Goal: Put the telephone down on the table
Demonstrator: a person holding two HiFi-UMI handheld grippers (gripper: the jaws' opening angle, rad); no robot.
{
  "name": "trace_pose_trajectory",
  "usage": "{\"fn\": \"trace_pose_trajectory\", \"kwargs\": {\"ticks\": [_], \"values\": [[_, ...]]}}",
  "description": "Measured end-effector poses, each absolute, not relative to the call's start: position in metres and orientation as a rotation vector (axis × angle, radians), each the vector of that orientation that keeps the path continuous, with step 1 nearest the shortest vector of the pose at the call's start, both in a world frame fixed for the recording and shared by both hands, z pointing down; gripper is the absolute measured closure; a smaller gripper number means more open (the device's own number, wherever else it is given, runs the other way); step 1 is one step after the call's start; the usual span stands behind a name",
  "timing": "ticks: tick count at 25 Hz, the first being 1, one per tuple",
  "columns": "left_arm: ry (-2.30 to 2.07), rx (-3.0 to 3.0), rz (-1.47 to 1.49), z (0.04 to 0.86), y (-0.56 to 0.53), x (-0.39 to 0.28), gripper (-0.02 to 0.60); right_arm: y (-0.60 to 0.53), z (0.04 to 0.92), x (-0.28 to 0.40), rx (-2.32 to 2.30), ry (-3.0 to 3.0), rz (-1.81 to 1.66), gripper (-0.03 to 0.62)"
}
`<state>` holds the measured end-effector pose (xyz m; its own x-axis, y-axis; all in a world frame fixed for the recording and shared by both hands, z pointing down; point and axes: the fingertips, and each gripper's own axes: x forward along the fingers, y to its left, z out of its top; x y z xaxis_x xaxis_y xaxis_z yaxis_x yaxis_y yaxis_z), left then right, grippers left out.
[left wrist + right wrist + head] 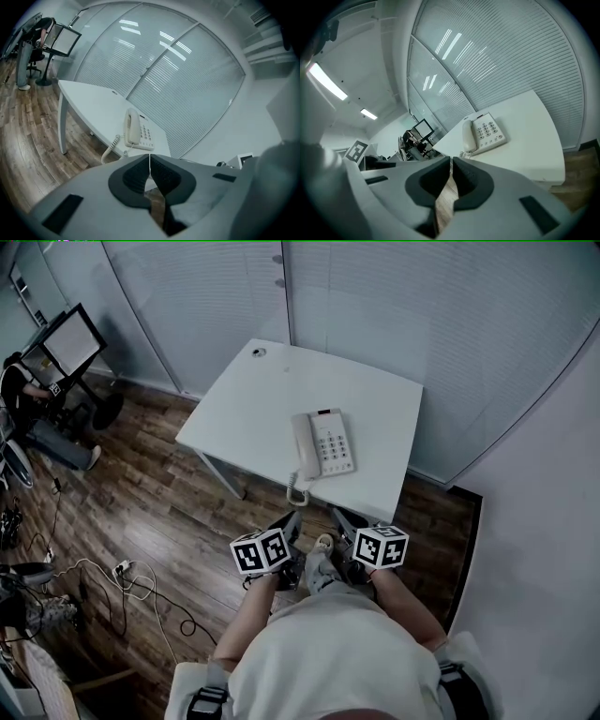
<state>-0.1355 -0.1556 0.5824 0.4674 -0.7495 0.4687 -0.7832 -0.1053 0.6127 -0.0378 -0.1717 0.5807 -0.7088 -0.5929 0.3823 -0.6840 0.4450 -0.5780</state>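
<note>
- Left tongs (pixel 292 518) and right tongs (pixel 339 515) sit close to our body, each pressed closed on nothing.
- Telephone (pixel 322 444) lies flat on the desk (pixel 253 399) near its front edge, handset cradled, well apart from both tongs.
- We judge the placing done; we'd keep clear of the coiled cord (pixel 298 491) dangling over the edge, so a snag cannot drag it off.

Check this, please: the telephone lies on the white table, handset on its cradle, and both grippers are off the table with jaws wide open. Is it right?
Only the jaws are wrong: the left gripper and the right gripper are both shut and empty, as each gripper view shows. The telephone does lie on the table, handset cradled.
</note>
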Motion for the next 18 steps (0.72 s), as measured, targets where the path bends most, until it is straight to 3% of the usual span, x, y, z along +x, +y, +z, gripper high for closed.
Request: {"fn": "trace_pose_trajectory", "kwargs": {"ticks": [18], "values": [[-1.248, 1.891, 0.003, 0.573, -0.101, -0.124, 0.557, -0.114, 0.563, -0.042, 1.045, -2.634, 1.098, 0.559]]}}
